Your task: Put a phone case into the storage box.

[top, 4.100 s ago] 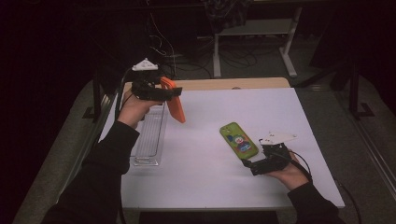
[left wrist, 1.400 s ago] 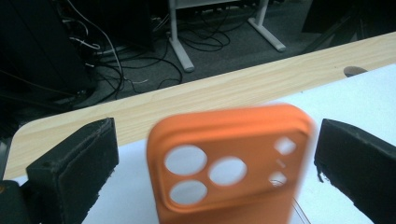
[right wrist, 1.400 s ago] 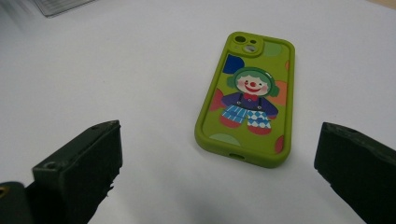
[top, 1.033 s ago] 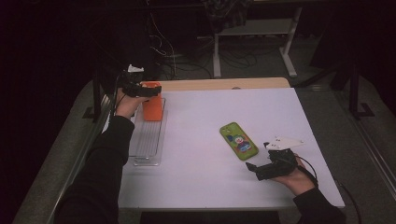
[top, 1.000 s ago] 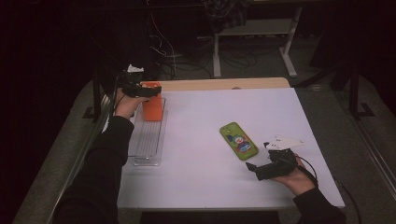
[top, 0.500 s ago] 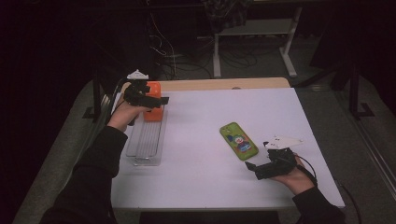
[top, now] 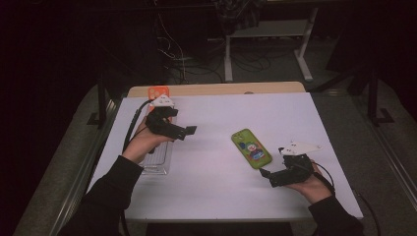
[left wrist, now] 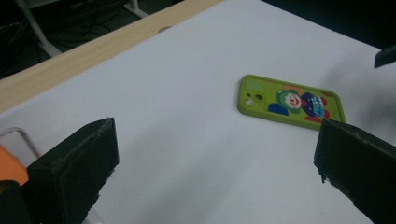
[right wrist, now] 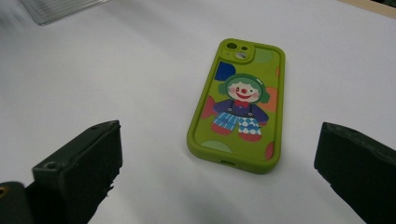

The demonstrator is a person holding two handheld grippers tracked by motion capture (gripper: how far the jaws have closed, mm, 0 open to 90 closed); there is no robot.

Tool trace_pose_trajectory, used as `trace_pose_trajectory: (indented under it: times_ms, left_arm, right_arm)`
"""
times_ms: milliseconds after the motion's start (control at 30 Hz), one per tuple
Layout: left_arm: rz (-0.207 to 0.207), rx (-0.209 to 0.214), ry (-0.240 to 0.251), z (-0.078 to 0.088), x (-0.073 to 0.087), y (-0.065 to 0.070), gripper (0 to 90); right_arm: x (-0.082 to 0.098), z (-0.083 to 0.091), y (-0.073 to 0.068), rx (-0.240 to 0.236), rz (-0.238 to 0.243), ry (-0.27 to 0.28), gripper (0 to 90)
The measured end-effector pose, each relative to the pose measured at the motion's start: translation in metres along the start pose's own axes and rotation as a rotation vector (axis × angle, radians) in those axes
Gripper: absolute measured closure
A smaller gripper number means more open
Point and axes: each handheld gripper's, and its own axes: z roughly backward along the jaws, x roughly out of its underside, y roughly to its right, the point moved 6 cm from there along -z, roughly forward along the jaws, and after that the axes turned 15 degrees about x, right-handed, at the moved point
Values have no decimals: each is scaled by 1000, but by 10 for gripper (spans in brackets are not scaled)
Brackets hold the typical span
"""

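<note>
Fingers of both grippers were spread wide — nothing was held. Left gripper [top: 189,131] was kept over the clear tray [top: 157,160], near the orange case [top: 158,92]. Green case [top: 251,148] was laid flat — just ahead of the right gripper [top: 265,173].

No readable text, no labels or numbers, green phone case [right wrist: 239,104] bears a clown drawing (wordless)

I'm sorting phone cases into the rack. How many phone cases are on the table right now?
2. A green phone case lies flat mid-table, ahead of the right gripper. An orange phone case stands at the clear rack's far end, partly hidden behind the left gripper.
</note>
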Motion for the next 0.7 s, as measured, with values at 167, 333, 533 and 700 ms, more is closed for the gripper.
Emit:
trace_pose_trajectory:
  times_ms: [167,333,533,700]
  left_arm:
    - [-19,33,-19,-14,13,20,0]
    - [-39,62,-30,-24,22,37,0]
    - [-23,93,-21,-38,42,58,0]
    - [-36,125,-51,-44,61,71,0]
  right_arm:
    - [-3,0,1,4,2,10,0]
    - [-4,0,2,5,-5,7,0]
    - [-7,0,1,6,-9,-7,0]
    - [-13,-1,1,-4,-30,-33,1]
